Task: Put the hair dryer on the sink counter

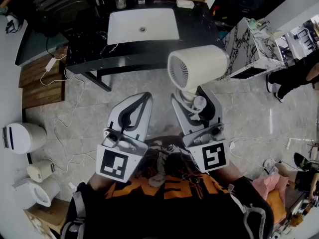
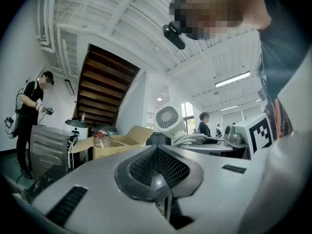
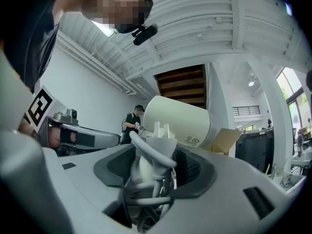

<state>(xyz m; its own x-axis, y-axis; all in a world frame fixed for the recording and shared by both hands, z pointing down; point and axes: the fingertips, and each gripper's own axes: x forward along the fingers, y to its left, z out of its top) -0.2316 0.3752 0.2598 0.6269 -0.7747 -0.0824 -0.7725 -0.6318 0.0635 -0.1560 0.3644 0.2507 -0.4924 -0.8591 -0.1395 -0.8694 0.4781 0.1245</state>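
**A:** Well, where's the hair dryer (image 1: 199,66) sitting now?

**B:** It's hanging just right of the frame's middle, over the floor and short of the sink counter (image 1: 197,29). The right gripper (image 1: 192,94) is squeezing its handle, with the cord (image 3: 146,152) bundled between the jaws. The left gripper (image 1: 143,99) is hovering beside it, jaws pressed together on nothing.

**A:** So how should the set-down be going?

**B:** I'd say the right gripper should be reaching for the bare dark strip right of the basin (image 1: 124,26). It should be laying the body flat before the jaws let go, and keeping the cord from spilling over the edge.

**A:** Anything lying in the basin?

**B:** Nothing, only its drain is showing. The small jar (image 1: 120,2) at the counter's upper left is too tiny to read. Off to the side, a cardboard box (image 2: 119,139) is holding a plastic bottle (image 2: 101,140).
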